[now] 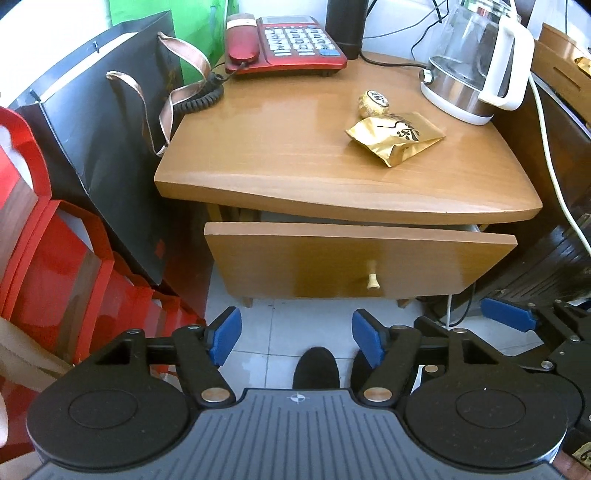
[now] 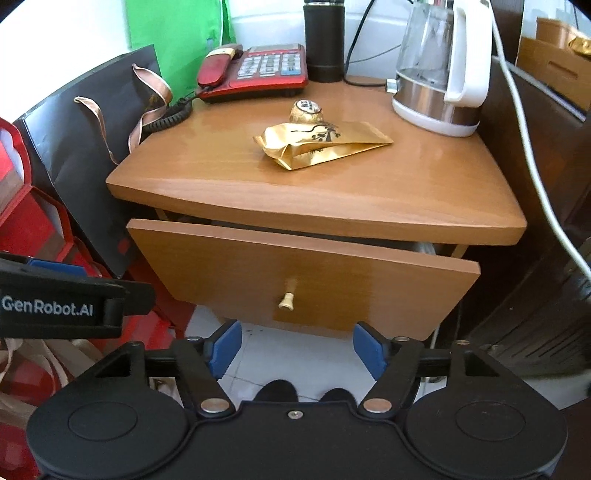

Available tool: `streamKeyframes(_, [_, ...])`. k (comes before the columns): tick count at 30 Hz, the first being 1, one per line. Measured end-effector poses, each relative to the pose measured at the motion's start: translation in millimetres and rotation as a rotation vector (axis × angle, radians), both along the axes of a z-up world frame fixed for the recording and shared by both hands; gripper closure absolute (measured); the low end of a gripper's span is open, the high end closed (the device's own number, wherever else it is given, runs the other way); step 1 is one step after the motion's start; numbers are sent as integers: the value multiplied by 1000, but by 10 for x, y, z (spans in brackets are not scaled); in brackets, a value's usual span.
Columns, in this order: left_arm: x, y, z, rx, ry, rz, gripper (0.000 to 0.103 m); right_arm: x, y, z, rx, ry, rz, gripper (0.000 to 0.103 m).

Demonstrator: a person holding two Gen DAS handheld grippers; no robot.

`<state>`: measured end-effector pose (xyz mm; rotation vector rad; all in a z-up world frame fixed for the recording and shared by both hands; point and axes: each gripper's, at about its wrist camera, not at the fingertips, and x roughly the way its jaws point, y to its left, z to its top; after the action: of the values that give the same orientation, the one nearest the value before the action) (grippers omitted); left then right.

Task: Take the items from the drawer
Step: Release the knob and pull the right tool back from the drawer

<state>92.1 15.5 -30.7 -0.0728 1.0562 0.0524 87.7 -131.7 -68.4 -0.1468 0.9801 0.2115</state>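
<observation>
The wooden drawer of the nightstand stands slightly open, with a small pale knob on its front; its inside is hidden. The drawer and knob also show in the right wrist view. A gold foil packet and a round gold-wrapped piece lie on the nightstand top; they show in the right wrist view too, the packet and the round piece. My left gripper is open and empty, in front of and below the drawer. My right gripper is open and empty, just below the knob.
A red telephone, a dark flask and a glass kettle stand at the back of the top. A black paper bag and red bags crowd the left. A white cable hangs at the right. Tiled floor lies below.
</observation>
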Motion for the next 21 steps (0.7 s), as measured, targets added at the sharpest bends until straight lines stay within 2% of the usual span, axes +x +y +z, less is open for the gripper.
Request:
streamKeyframes(2, [23,-19,-1,3,6,-2,33,-2,-24,-11,-14,-1,-12,37])
streamKeyframes(8, [33,-135,-16,100,9,-7,32,23,-96,-81,-18,21,-34,37])
streamKeyframes(14, [20,-161,-35,158,24,17,28,18,-80,-154,-11,40,-34,36])
streamKeyframes(17, [19,-131,-17,115,24,24,28,9,-70,-164,-8,42,-32,36])
streamKeyframes(21, [28,-55,6,2,14,13,28,8,-72,-163,-4,43,-33,35])
